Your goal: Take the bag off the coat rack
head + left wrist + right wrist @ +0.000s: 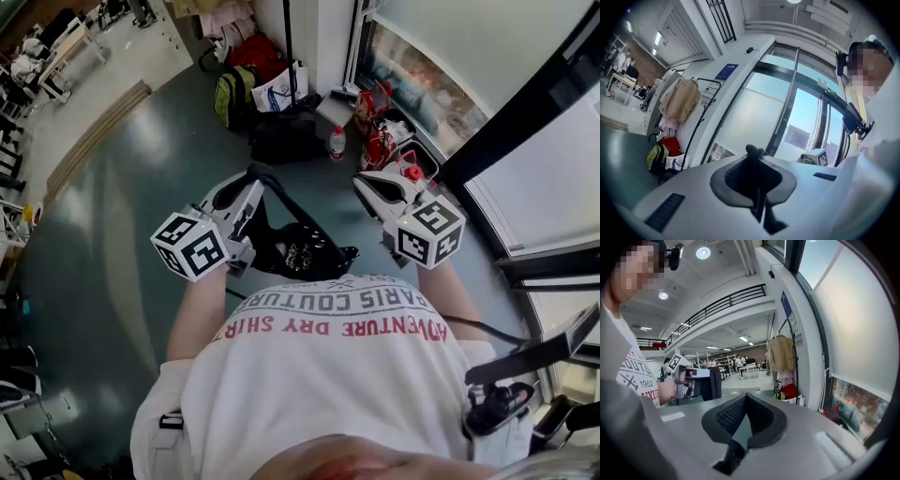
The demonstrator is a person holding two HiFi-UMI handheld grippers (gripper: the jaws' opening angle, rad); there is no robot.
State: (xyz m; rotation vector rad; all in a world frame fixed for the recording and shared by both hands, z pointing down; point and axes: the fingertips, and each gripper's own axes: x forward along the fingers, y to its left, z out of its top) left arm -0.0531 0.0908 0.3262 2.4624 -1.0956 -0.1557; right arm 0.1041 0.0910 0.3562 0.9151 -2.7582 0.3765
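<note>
My left gripper [251, 180] is shut on the strap [272, 187] of a black bag [305, 248], which hangs in front of the person's chest, away from the rack. In the left gripper view a black bit of the strap [753, 151] sticks out between the closed pads. My right gripper [364, 186] is held beside it at the same height, shut and with nothing in it. From the right gripper view, the left gripper [684, 376] shows with the dark bag [711, 383] next to it. The coat rack [699, 115] stands by the wall with a beige coat [679, 99] on it.
At the rack's foot [287, 56] lie a red bag [255, 52], a green backpack [231, 96], a white shopping bag [279, 90] and a black bag [286, 133]. A water bottle [337, 142] and red items [380, 141] sit by the glass wall on the right. Tables and people are far off.
</note>
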